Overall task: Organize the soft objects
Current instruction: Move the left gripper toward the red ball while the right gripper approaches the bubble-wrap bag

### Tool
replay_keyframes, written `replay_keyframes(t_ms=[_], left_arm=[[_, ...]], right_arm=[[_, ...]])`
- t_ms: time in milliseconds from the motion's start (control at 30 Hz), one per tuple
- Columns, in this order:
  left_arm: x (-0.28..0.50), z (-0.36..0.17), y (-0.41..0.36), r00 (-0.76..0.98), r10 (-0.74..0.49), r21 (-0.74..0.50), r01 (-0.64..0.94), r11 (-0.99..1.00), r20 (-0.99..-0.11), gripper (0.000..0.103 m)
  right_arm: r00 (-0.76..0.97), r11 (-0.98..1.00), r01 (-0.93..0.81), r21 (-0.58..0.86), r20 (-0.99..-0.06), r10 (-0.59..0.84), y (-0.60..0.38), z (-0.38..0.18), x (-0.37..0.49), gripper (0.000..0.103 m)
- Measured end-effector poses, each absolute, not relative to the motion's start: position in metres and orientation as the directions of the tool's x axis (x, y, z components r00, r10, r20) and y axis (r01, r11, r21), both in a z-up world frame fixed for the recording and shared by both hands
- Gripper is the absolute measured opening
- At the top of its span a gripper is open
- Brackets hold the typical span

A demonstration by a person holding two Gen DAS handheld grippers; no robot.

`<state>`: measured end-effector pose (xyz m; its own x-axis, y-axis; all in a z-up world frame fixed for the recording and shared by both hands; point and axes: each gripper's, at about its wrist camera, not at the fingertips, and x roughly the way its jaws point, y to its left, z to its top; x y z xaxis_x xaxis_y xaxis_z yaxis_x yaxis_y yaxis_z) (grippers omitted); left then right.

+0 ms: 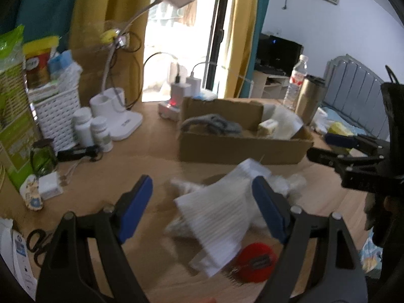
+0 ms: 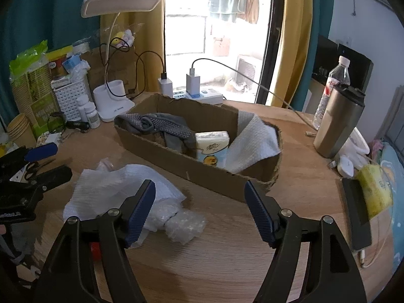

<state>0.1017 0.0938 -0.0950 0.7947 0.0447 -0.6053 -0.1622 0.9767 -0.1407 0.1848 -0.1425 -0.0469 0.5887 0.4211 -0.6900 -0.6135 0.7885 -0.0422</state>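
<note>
A cardboard box [image 2: 202, 174] on the wooden table holds grey socks [image 2: 161, 126], a tissue pack [image 2: 212, 149] and a white paper towel [image 2: 255, 141]. In front of it lie another white paper towel [image 2: 111, 189] and a piece of bubble wrap [image 2: 184, 224]. My right gripper [image 2: 199, 209] is open and empty, just right of the towel. My left gripper [image 1: 202, 209] is open, its fingers on either side of the same towel [image 1: 217, 217], above it. The box [image 1: 240, 149] lies beyond. The right gripper [image 1: 335, 149] shows at the right edge, the left gripper [image 2: 45, 161] at the left edge.
A red tape measure [image 1: 255, 257] lies under the towel's near corner. A steel tumbler [image 2: 338, 123] and a water bottle [image 2: 333, 83] stand right of the box. A lamp base [image 2: 113, 103], white basket [image 2: 68, 98], pill bottles [image 1: 93, 131] and scissors [image 1: 38, 242] crowd the left.
</note>
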Motion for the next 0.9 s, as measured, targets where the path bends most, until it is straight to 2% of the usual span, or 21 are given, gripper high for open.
replay_keyframes(t_ms=[200,733,800,867,900], left_arm=[[0.1,-0.116,0.105,0.758,0.065,-0.136,-0.2,0.97,-0.649,0.083],[0.106,-0.125,0.091,0.74,0.041,-0.149,-0.19,0.97,-0.671,0.083],[0.106,-0.127,0.088,0.733,0.04,-0.148,-0.189,0.971,-0.679,0.083],[0.106,-0.128,0.085,0.729,0.036,-0.149,-0.188,0.971,-0.684,0.083],[0.106,-0.128,0.084,0.727,0.032,-0.153,-0.187,0.97,-0.686,0.083]], right_arm=[[0.551,0.784,-0.621,-0.026,-0.726,0.412,-0.139,-0.07,0.185,0.076],[0.435,0.745,-0.665,0.054,-0.783,0.445,-0.123,-0.109,0.196,0.076],[0.426,0.74,-0.67,0.063,-0.784,0.452,-0.124,-0.111,0.194,0.074],[0.416,0.731,-0.678,0.073,-0.782,0.464,-0.125,-0.111,0.192,0.058],[0.416,0.727,-0.683,0.072,-0.78,0.468,-0.125,-0.11,0.191,0.055]])
